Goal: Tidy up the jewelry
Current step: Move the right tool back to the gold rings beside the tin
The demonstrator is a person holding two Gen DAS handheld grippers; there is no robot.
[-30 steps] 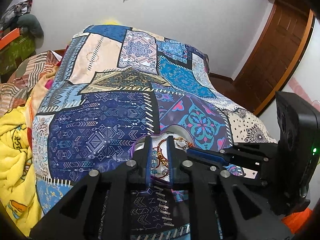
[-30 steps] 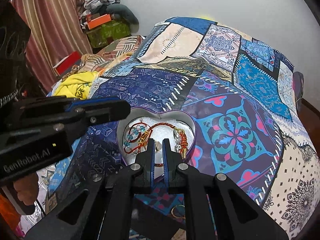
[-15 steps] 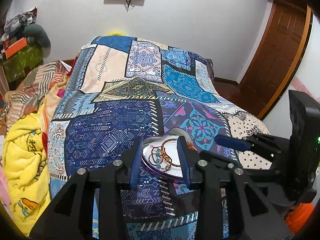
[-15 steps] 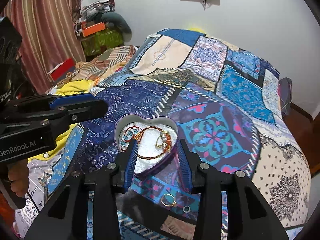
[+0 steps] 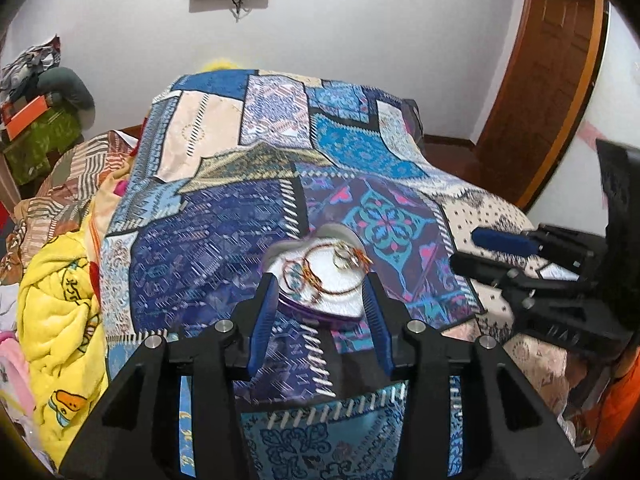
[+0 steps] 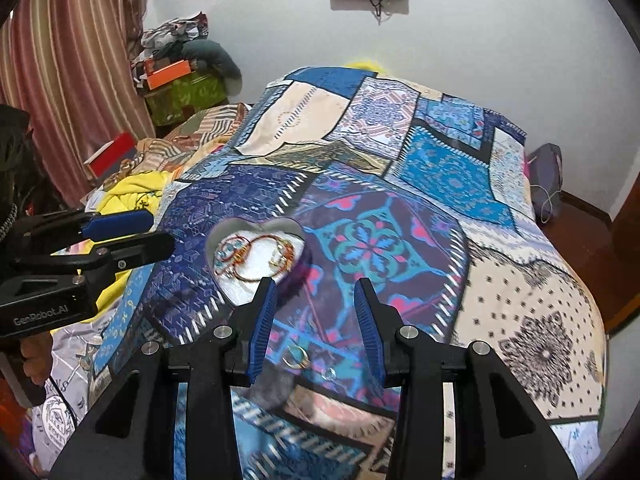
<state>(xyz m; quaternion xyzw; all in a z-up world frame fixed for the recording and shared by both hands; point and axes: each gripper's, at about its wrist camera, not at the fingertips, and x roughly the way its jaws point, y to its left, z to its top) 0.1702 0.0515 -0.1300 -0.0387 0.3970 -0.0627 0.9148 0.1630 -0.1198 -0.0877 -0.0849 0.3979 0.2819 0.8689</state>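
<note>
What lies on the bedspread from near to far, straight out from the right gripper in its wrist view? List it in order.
Gold ring → heart-shaped box with bracelets → teal-and-pink medallion patch → cream patch.

I can read only "GenRobot.AI", in pale letters on the side of the black plastic left gripper.

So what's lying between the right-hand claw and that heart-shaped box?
In the right wrist view, only bare patterned bedspread separates the open right gripper from the heart-shaped box; a gold ring lies nearer the camera, under the gripper.
</note>
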